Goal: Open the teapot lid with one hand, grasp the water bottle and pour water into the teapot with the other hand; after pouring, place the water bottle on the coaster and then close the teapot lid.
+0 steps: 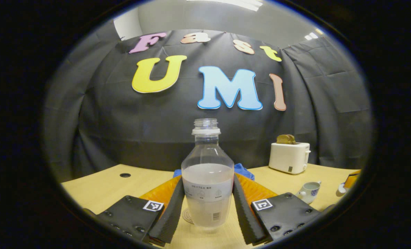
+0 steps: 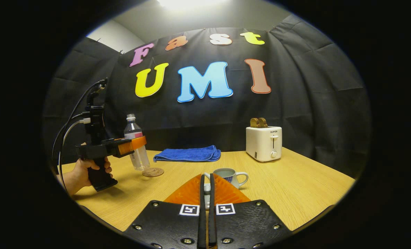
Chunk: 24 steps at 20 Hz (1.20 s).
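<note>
We saw a clear, uncapped water bottle [image 1: 207, 180] upright at centre frame, half full. Lower right sat a small white teapot [image 1: 309, 191], lid off. A round coaster [image 2: 153, 172] lay lower left.

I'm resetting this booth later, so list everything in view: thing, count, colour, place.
water bottle: one, clear, uncapped, part full of cloudy water, between the left gripper's fingers, beside the coaster
coaster: one, brown, round, on the table by the bottle's base
teapot: one, white with blue pattern, lid off, mid-table ahead of the right gripper
teapot lid: one, white, pinched between the right gripper's fingers
towel: one, blue, folded, at the back of the table
toaster: one, white, back right of the table
toast: brown, count unclear, in the toaster's slots
table: one, light wood
left gripper: closed on the bottle
right gripper: closed on the lid
hand: one, holding the left gripper's handle
</note>
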Tool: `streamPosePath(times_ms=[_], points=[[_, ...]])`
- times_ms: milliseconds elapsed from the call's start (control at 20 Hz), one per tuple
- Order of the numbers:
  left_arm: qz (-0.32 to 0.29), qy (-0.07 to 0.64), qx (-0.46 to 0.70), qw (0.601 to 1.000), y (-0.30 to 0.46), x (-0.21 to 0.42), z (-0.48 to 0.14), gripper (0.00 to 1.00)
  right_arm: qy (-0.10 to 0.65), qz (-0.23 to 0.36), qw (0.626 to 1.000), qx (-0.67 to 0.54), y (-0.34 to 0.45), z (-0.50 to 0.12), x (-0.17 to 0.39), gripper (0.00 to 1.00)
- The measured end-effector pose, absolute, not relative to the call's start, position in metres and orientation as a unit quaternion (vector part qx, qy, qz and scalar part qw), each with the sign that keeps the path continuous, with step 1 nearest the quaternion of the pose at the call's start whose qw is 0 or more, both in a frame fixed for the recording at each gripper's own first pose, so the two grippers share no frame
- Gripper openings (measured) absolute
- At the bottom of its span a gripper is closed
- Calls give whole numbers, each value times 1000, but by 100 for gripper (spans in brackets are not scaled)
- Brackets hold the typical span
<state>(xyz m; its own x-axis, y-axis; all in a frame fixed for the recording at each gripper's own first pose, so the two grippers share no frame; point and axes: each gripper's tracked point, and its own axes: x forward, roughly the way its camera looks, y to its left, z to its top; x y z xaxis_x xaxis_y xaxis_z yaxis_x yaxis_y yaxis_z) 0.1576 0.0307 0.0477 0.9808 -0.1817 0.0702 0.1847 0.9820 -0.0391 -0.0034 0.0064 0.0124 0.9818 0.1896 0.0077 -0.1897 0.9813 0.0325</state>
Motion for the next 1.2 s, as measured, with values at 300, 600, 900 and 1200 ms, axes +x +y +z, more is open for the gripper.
streamPosePath(times_ms=[300,600,900,1200], points=[[-80,-38,-13,996,34,177,47,83,5,93,995,19,3,6,1,3],[-77,4,-40,996,41,216,5,84,8,93,996,17,4,5,2,3],[-74,-3,-40,996,45,220,7,84,17,92,995,20,3,-2,5,3],[-84,6,-26,996,34,227,-2,83,17,91,996,18,3,-2,5,3]])
